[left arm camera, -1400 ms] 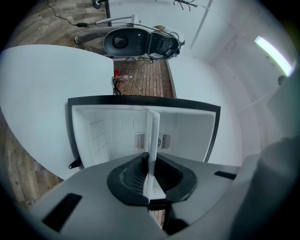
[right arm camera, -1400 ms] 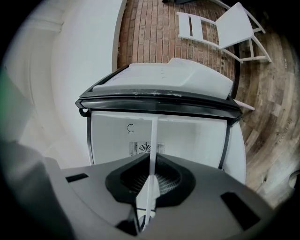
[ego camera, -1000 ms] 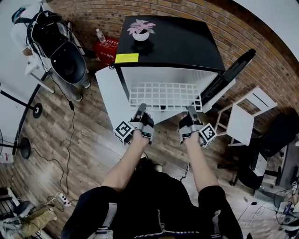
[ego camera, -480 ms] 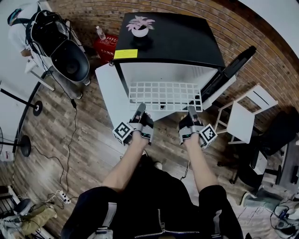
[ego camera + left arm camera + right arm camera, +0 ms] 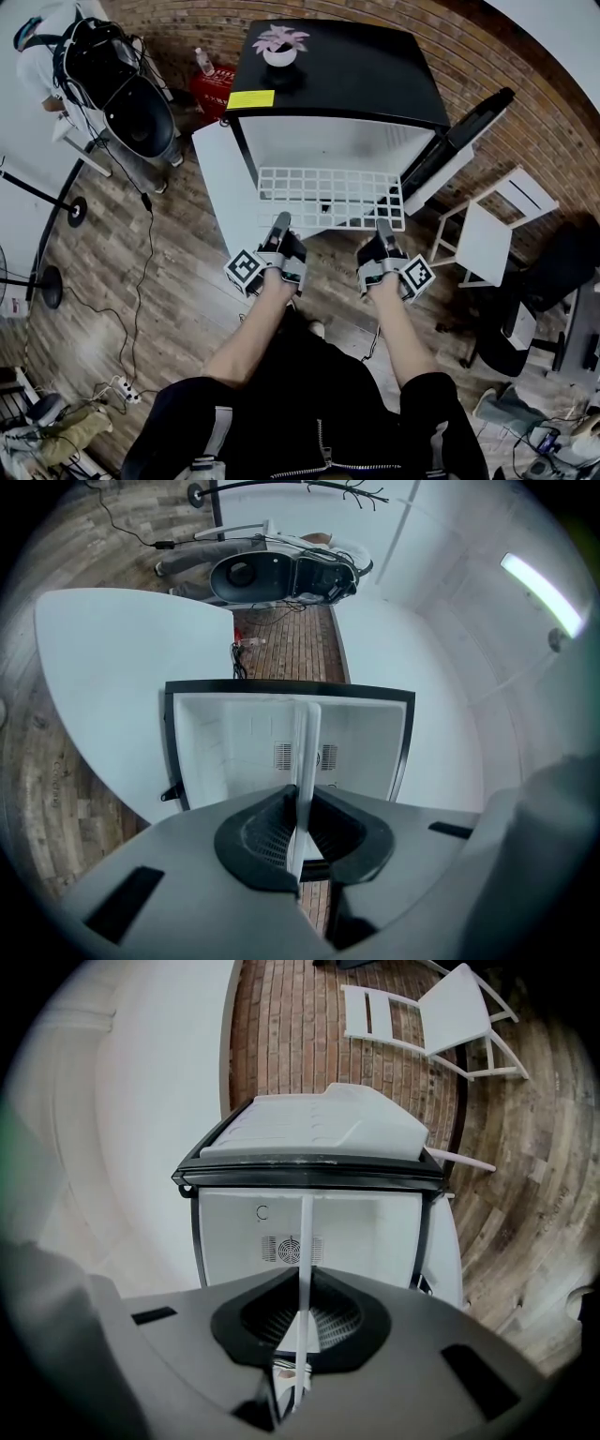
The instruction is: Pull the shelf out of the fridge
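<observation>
Head view: white wire-grid shelf (image 5: 328, 197) sticks mostly out of the open, black-topped fridge (image 5: 349, 84). Its back edge looks still inside, so the final pull is left. Left gripper (image 5: 279, 223) and right gripper (image 5: 382, 227) are at its front edge.
Left gripper view: ribbed dark pads pinch the thin shelf rim.
Right gripper view: same, clamped on the rim, smooth white cavity behind.

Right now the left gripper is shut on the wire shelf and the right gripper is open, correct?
Not quite. The right gripper is also shut on the wire shelf, as the right gripper view shows. The left gripper is shut on it, as stated.
</observation>
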Action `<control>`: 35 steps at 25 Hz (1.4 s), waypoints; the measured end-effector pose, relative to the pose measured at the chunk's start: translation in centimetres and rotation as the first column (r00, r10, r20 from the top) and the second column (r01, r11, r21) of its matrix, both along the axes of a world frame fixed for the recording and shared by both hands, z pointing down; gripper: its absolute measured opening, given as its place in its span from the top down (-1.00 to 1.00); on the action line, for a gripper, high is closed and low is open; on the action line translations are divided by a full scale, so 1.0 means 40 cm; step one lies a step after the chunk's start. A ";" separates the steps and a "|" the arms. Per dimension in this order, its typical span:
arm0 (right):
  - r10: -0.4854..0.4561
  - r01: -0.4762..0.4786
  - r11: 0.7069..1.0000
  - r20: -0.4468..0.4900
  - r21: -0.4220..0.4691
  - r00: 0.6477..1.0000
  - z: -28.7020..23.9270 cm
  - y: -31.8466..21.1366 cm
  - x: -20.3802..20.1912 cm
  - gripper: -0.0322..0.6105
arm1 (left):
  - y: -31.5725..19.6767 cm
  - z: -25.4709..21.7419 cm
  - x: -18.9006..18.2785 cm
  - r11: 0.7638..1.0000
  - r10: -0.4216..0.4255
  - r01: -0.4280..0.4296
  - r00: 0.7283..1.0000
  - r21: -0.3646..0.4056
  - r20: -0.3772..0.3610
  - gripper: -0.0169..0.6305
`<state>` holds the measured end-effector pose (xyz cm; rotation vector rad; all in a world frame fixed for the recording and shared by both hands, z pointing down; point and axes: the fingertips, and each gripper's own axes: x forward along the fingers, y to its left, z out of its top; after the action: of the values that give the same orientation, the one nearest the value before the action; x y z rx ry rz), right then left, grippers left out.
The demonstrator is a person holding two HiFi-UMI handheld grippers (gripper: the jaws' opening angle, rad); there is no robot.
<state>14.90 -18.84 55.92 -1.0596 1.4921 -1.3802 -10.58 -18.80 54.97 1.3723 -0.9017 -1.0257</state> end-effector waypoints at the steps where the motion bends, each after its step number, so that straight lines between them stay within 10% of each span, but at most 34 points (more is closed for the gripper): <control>1: -0.002 0.002 1.000 -0.001 0.001 1.000 0.003 0.006 0.001 0.80 | 0.006 0.004 0.000 1.000 -0.001 0.001 1.000 0.001 0.002 0.83; 35: -0.059 0.059 0.998 -0.011 0.027 0.998 -0.004 0.177 -0.006 0.80 | 0.196 -0.015 -0.005 0.999 -0.038 0.038 0.999 0.032 0.019 0.83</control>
<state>14.66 -11.74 55.77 -1.0149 1.5566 -1.3930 -10.76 -10.97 54.38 1.3982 -0.9328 -1.0607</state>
